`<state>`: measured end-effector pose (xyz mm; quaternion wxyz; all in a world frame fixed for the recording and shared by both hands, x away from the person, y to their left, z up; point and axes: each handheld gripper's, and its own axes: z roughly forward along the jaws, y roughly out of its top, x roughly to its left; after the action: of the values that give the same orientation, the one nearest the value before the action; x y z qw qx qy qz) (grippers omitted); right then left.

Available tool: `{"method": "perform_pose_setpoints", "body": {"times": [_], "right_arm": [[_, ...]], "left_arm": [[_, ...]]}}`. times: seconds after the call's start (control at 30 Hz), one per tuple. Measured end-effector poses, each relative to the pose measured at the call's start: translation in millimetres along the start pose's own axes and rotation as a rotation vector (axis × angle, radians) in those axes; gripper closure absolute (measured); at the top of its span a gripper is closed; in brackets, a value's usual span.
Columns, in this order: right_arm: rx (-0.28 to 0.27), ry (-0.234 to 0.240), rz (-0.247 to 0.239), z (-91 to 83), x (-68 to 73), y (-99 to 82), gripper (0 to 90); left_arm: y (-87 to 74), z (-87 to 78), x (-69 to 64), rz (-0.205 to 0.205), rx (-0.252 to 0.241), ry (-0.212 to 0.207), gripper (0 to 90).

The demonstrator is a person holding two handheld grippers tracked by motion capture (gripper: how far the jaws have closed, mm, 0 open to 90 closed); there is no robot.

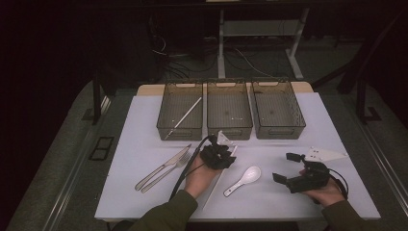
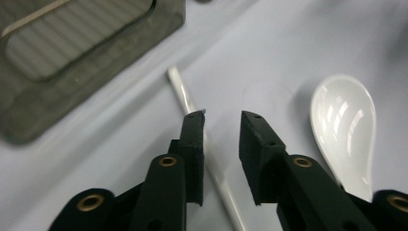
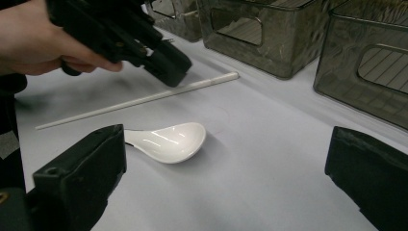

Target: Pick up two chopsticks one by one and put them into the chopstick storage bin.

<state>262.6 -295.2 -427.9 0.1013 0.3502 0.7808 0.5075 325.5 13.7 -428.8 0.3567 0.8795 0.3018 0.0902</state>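
**Left fingers parted over a white chopstick, three bins beyond**

The left gripper (image 1: 217, 155) hangs over a white chopstick (image 2: 192, 108) that lies flat on the white worktop (image 1: 144, 192). In the left gripper view its fingers (image 2: 195, 139) stand a little apart, and nothing is pinched between the pads; the chopstick passes just under and beside the left-hand finger, its blunt end showing ahead of the tips. Its long axis runs from near the person away toward the bins, slanting slightly to the right in the high view. Just to the right of these fingers lies a white ceramic soup spoon (image 1: 244, 179), bowl up, handle toward the person.

The right gripper (image 1: 291, 169) sits well to the right of the spoon, held low in the right hand (image 1: 327, 192), its fingers wide apart and empty.

To the left of the left fingers, a table knife (image 1: 161, 168) and a fork (image 1: 168, 169) lie side by side on the worktop.

Beyond both grippers three translucent grey bins stand in a row. The left bin (image 1: 163, 127) holds a second white chopstick (image 1: 185, 116), laid diagonally. The middle bin (image 1: 211, 126) and the right bin (image 1: 298, 120) show bare floors.

No readable writing or brand mark can be made out on anything.
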Motion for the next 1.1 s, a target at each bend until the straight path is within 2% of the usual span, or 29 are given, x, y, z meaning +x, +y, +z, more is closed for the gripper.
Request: {"method": "perform_pose_setpoints", "body": {"times": [0.17, 0.2, 0.23, 0.27, 0.3, 0.4, 0.5, 0.53, 0.6, 0.8, 0.97, 1.0, 1.03, 1.07, 1.1], "right_arm": [[-0.001, -0.001, -0.001, 0.0, -0.2, 0.1, 0.7], [0.0, -0.001, 0.0, 0.0, 0.0, 0.0, 0.7], [0.0, 0.0, 0.0, 0.0, 0.1, 0.1, 0.7], [0.0, -0.001, 0.0, -0.1, 0.1, 0.1, 0.7], [0.0, -0.002, 0.0, -0.2, 0.0, 0.1, 0.7], [-0.001, -0.003, -0.001, -0.5, -0.1, 0.2, 0.7], [-0.001, -0.001, 0.0, -0.3, 0.0, 0.1, 0.7], [0.001, 0.0, 0.001, -0.2, 0.2, 0.1, 0.7], [0.001, 0.0, 0.0, 0.1, 0.2, 0.0, 0.7], [0.003, 0.0, 0.0, 0.6, 0.6, 0.1, 0.7], [0.004, -0.001, -0.001, 1.1, 0.2, 0.2, 0.7], [0.004, -0.001, -0.001, 1.2, 0.1, 0.3, 0.7], [0.004, 0.0, -0.001, 1.2, 0.4, 0.4, 0.7], [0.004, 0.0, 0.0, 1.1, 0.6, 0.4, 0.7], [0.003, 0.001, 0.0, 1.1, 0.6, 0.4, 0.7]], "left_arm": [[-16.8, -10.2, -9.3, -0.003, 0.014, -0.003, 68.5], [-19.8, -11.3, -12.3, -0.013, 0.02, 0.009, 68.6], [-22.0, -11.8, -12.2, 0.007, 0.021, 0.014, 68.8], [-25.3, -12.2, -13.7, -0.01, 0.028, 0.015, 69.0], [-27.2, -11.7, -12.8, 0.006, 0.032, 0.014, 69.6], [-31.8, -9.5, -14.0, 0.012, 0.04, 0.019, 72.0], [-30.4, -9.1, -14.4, 0.044, 0.054, 0.022, 75.1], [-30.8, -9.0, -15.6, 0.03, 0.055, 0.018, 77.1], [-29.9, -8.9, -13.4, 0.057, 0.058, 0.011, 77.6], [-28.7, -8.8, -14.1, 0.081, 0.064, 0.006, 78.0], [-24.9, -4.4, -12.4, 0.084, 0.052, -0.025, 78.0], [-24.2, -2.7, -14.0, 0.07, 0.046, -0.03, 78.0], [-22.4, -1.5, -13.2, 0.091, 0.05, -0.032, 78.0], [-21.3, -0.3, -13.3, 0.094, 0.051, -0.038, 78.0], [-20.4, 2.6, -15.0, 0.086, 0.031, -0.043, 78.0]]}}
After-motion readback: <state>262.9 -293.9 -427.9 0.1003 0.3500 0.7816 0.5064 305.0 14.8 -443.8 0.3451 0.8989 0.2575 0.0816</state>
